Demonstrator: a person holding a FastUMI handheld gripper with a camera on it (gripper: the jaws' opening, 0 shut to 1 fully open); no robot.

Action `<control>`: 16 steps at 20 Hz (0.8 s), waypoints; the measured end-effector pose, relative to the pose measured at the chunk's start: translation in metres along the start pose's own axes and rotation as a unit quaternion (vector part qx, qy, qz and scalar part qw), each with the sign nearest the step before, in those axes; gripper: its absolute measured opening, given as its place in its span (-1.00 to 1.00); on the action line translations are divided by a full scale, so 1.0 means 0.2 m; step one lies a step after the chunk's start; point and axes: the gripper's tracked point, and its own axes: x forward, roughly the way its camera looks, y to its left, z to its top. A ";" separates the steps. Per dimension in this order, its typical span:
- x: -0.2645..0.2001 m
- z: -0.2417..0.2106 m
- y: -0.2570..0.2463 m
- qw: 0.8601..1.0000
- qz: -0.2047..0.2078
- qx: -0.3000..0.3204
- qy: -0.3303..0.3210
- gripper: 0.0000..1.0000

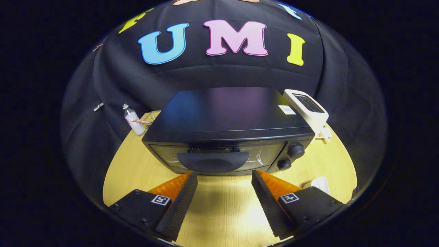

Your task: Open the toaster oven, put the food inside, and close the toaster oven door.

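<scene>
A black toaster oven [226,116] stands on the wooden table [130,161], its glass door shut. The door's dark curved handle [212,161] lies just ahead of my fingertips, between them. My gripper [224,175] is open, with nothing between its fingers, hovering above the table in front of the door. Two round knobs [295,151] sit on the oven's right panel. A small white object [320,184], perhaps a dish, lies on the table just beyond my right finger; what it holds is hidden.
A white pop-up toaster [307,109] stands right of the oven at the back. A small clear bottle with a white label [133,120] stands to the oven's left near the cloth wall. Bare table lies under my fingers.
</scene>
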 end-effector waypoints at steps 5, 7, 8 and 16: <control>-0.14 0.08 -0.07 0.999 0.012 0.030 -0.028 0.98; -0.21 0.13 -0.11 0.998 0.014 0.035 -0.044 0.99; -0.24 0.16 -0.13 0.998 0.012 0.034 -0.054 0.99; -0.47 0.50 -0.25 0.990 0.008 0.021 -0.137 0.98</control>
